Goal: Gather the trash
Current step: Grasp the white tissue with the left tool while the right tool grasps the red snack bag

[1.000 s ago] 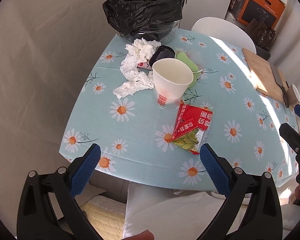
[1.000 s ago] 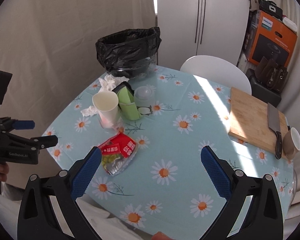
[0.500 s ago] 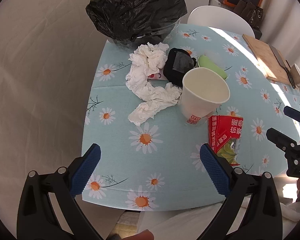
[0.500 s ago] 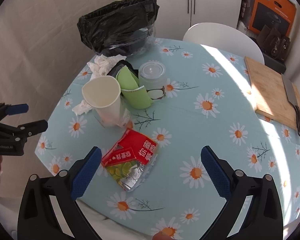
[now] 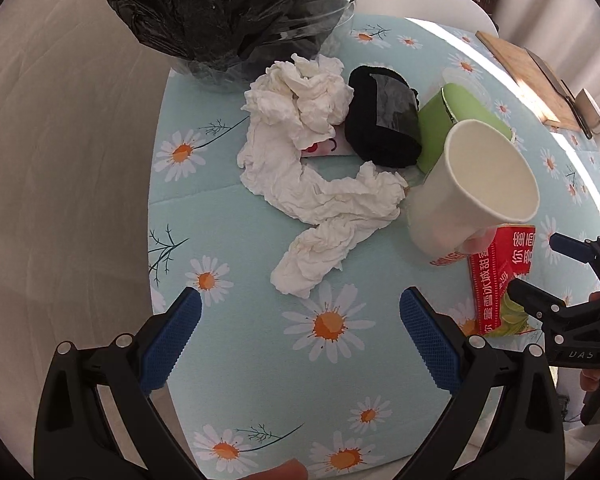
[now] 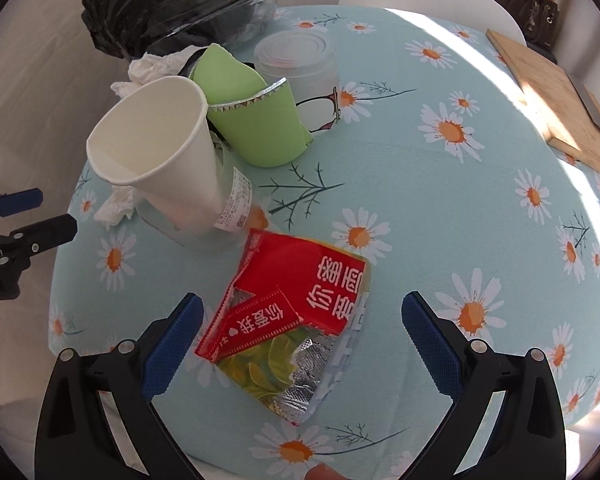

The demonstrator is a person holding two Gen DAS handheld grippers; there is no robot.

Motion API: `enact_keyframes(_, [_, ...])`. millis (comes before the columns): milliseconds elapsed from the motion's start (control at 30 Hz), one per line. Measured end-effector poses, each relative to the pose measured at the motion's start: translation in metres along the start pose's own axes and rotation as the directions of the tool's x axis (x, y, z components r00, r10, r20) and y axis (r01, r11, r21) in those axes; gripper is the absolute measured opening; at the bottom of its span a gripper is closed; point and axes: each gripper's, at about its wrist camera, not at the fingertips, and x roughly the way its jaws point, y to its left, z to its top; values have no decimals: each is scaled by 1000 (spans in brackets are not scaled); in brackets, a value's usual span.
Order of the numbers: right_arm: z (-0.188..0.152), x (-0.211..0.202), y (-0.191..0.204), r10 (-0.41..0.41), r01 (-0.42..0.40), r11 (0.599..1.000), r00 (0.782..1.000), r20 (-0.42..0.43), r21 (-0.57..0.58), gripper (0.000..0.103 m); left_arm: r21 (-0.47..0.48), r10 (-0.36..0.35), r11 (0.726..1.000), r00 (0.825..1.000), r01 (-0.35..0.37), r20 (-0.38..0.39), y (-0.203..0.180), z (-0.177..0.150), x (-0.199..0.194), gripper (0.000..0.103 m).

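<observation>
Both spread: left gripper (image 5: pixel 296 318) near soft, light tissue (image 5: pixel 320 196), best pinched at its bunched end; right gripper (image 6: pixel 300 320) over crinkly, slippery wrapper (image 6: pixel 288 320), best taken by an edge.

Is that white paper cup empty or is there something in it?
Empty: the white paper cup shows only bare white walls inside.

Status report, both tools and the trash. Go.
Left tool open, over crumpled tissue. Right tool open, over red snack wrapper. Nothing gripped. Paper cup beside the wrapper.
</observation>
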Motion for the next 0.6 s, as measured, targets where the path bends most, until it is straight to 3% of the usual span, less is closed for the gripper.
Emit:
enact_keyframes(200, [-5,18,5,-52,51,997,999,4,66,95,97,15,995,1000,-15,-3,0,9,29,97])
enact_keyframes(500, [-5,35,2,-74,75,991,997,-12,109,95,117,-10,993,1000,12,-12,5,9,56,97])
enact_keyframes(600, [-1,41,3,-140,140,987,990,-7,77,96,128,-12,992,1000,11,5,8,13,62,97])
